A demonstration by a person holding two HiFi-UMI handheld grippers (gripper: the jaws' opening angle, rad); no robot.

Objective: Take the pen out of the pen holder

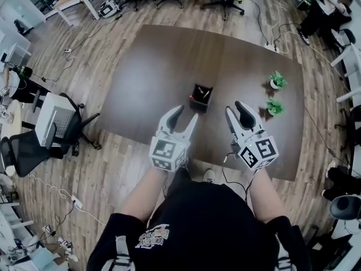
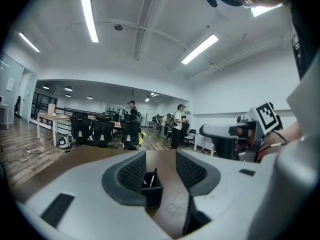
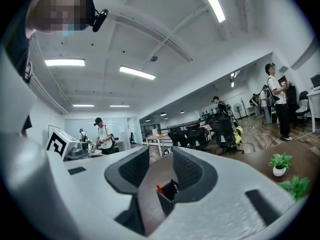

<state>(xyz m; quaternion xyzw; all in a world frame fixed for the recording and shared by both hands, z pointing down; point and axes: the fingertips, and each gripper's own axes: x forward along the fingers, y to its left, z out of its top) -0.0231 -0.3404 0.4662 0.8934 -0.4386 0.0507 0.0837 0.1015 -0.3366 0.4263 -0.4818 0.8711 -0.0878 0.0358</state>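
Pen [image 2: 153,176] shows only in the left gripper view, dark and slim, poking up from a black square pen holder [image 2: 152,194]. The right gripper view adds a red tip [image 3: 159,189] at the holder's near corner. Seen from the head view, the holder stands mid-desk [image 1: 152,66], just ahead of both claws. A small potted plant [image 1: 277,81] and a second plant [image 1: 274,106] sit off to its right. The left claw [image 1: 186,114] and right claw [image 1: 234,108] both gape wide, empty, touching nothing.
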